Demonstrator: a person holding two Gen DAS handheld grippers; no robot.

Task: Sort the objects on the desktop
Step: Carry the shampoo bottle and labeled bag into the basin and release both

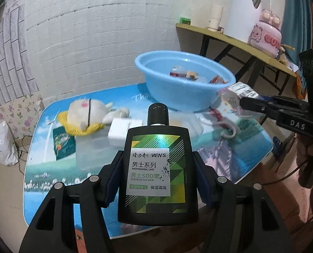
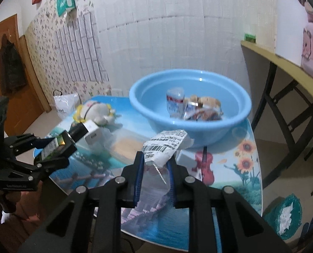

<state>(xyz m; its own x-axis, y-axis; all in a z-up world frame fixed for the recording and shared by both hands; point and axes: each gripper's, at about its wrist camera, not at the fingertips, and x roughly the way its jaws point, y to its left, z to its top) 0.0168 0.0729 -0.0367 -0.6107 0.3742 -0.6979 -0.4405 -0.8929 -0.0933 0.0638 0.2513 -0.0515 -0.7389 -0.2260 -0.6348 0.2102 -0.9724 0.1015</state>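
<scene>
My left gripper (image 1: 158,155) is shut on a black lotion bottle (image 1: 156,200) with a green label and black cap, held upright above the picture-printed table (image 1: 40,181). My right gripper (image 2: 155,158) is shut on a clear plastic bag (image 2: 167,141) with a white barcode label, lifted off the table. In the left wrist view the right gripper (image 1: 246,102) and its bag (image 1: 238,89) hang beside the blue basin (image 1: 177,97). In the right wrist view the left gripper (image 2: 55,147) with the bottle (image 2: 60,142) is at the left.
The blue basin (image 2: 198,135) holds a small bottle and snack packets. A plush toy (image 1: 87,113), a white charger (image 1: 120,130) and a green packet (image 1: 63,145) lie on the table. A side table (image 1: 240,44) stands at the right, a bin (image 2: 283,217) on the floor.
</scene>
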